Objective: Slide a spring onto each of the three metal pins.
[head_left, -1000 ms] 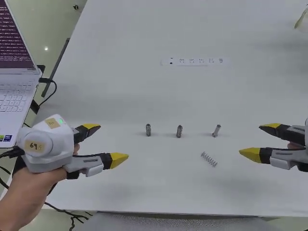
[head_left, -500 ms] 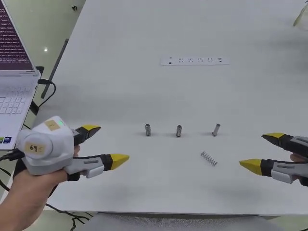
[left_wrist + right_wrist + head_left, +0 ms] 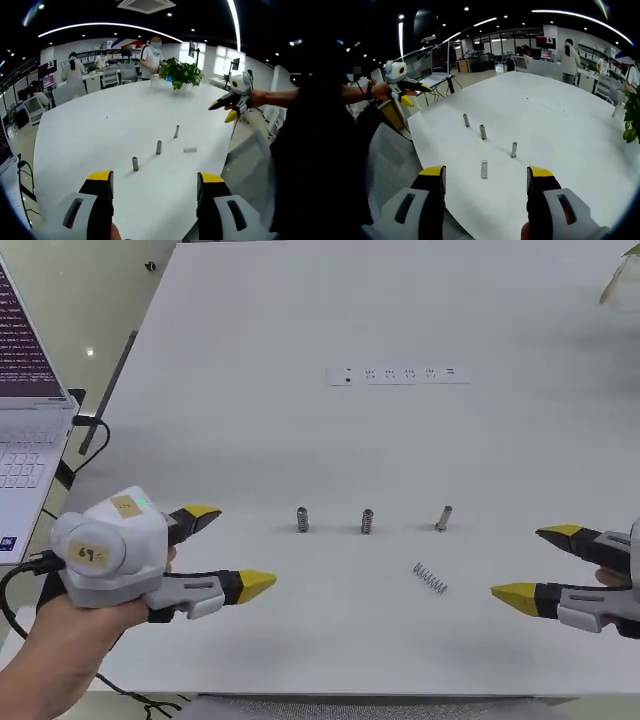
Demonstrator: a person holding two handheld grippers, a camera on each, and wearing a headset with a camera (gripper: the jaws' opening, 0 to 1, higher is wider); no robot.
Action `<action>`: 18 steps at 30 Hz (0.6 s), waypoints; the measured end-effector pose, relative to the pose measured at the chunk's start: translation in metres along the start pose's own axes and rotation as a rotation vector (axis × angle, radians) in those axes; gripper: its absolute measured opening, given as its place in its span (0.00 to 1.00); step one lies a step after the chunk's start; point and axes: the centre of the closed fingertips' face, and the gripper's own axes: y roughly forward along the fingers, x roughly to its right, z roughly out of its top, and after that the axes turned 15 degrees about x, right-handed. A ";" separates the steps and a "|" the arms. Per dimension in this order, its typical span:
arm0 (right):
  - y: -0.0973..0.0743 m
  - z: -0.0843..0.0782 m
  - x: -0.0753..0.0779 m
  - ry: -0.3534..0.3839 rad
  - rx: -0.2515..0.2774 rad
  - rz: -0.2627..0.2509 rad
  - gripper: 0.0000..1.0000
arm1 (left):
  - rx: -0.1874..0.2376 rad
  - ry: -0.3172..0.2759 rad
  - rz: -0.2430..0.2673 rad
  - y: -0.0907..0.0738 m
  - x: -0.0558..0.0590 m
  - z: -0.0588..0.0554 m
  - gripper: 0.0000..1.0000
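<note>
Three short metal pins stand in a row on the white table. The left pin (image 3: pixel 302 520) and the middle pin (image 3: pixel 367 521) each carry a spring. The right pin (image 3: pixel 444 518) looks bare. A loose spring (image 3: pixel 431 578) lies flat in front of the right pin, also seen as the loose spring (image 3: pixel 484 169) ahead of my right jaws. My left gripper (image 3: pixel 232 551) is open, left of the pins and apart from them. My right gripper (image 3: pixel 535 563) is open at the right, a little past the loose spring.
A white power strip (image 3: pixel 397 375) lies farther back on the table. An open laptop (image 3: pixel 20 390) with a cable sits off the left edge. A potted plant (image 3: pixel 181 75) stands at the far end. People stand and sit in the background of the room.
The head camera has shifted a little. My left gripper has edged slightly right, and my right gripper has sunk a bit toward the front edge. Pins and loose spring stay put.
</note>
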 end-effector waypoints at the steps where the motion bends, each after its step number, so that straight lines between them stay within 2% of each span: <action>1: 0.000 0.000 -0.001 0.001 -0.001 0.002 0.65 | -0.021 0.033 -0.027 0.004 0.004 -0.002 0.64; 9: -0.001 -0.005 -0.006 0.008 -0.008 0.004 0.65 | -0.020 0.067 -0.110 0.031 0.017 0.006 0.63; 13: -0.003 -0.006 -0.010 0.010 -0.013 0.008 0.65 | -0.028 0.108 -0.170 0.048 0.026 0.011 0.63; 18: -0.006 -0.008 -0.011 0.017 -0.011 0.003 0.65 | -0.050 0.156 -0.238 0.068 0.039 0.011 0.63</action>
